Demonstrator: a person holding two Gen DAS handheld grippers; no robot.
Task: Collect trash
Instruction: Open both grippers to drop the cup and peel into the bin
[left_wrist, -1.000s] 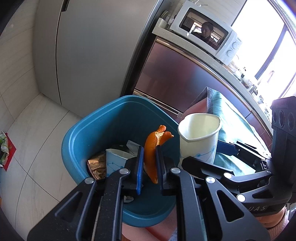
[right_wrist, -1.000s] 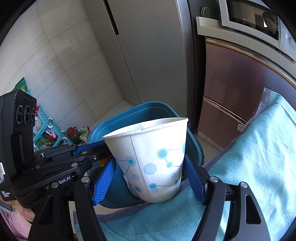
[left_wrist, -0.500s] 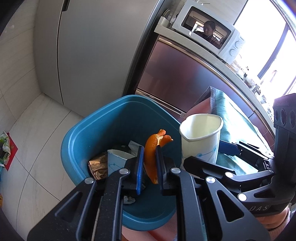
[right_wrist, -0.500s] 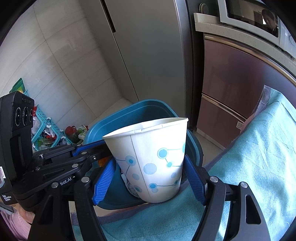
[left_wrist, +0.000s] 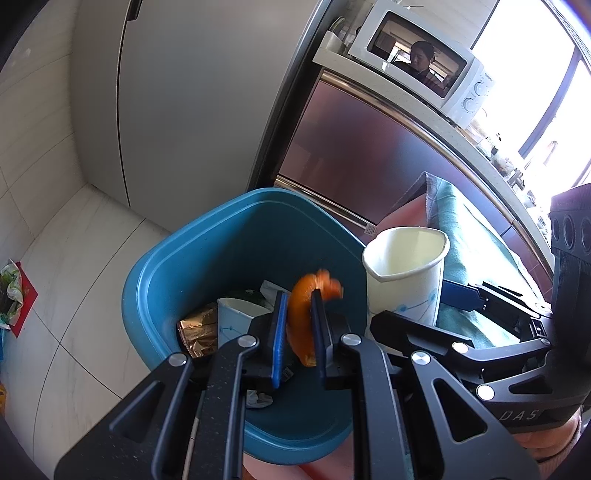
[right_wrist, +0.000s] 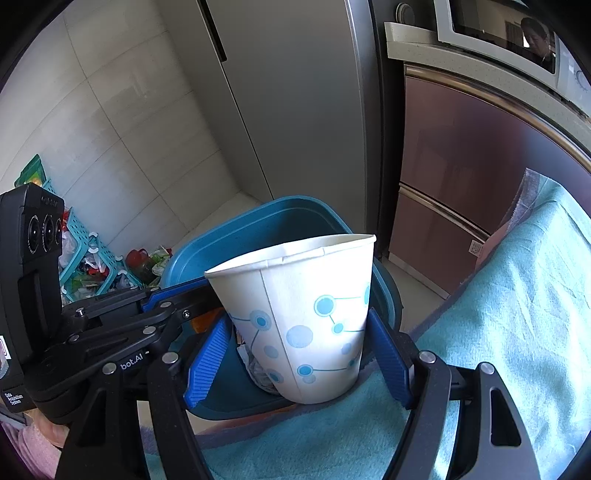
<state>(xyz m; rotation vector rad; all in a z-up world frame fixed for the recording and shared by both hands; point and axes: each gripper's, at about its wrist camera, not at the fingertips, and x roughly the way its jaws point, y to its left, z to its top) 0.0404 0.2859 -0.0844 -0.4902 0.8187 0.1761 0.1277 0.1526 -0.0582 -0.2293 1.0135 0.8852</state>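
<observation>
A blue trash bin (left_wrist: 192, 251) stands on the floor beside the table; it also shows in the right wrist view (right_wrist: 280, 218). Inside lie a paper cup (left_wrist: 236, 321), a gold wrapper (left_wrist: 197, 328) and scraps. My left gripper (left_wrist: 297, 332) sits over the bin with an orange peel (left_wrist: 301, 317) between its jaws; the jaws look slightly parted and the peel is blurred. My right gripper (right_wrist: 299, 354) is shut on a white paper cup with blue dots (right_wrist: 306, 317), upright at the table edge next to the bin; the cup also shows in the left wrist view (left_wrist: 404, 269).
A teal cloth (right_wrist: 517, 332) covers the table on the right. A grey fridge (left_wrist: 184, 92) and steel cabinets (left_wrist: 369, 155) with a microwave (left_wrist: 417, 62) stand behind the bin. A teal basket with litter (right_wrist: 92, 266) sits on the tiled floor at left.
My left gripper's jaws have parted slightly and the orange peel has sunk lower between them, now blurred. The right gripper and its cup have barely moved.
</observation>
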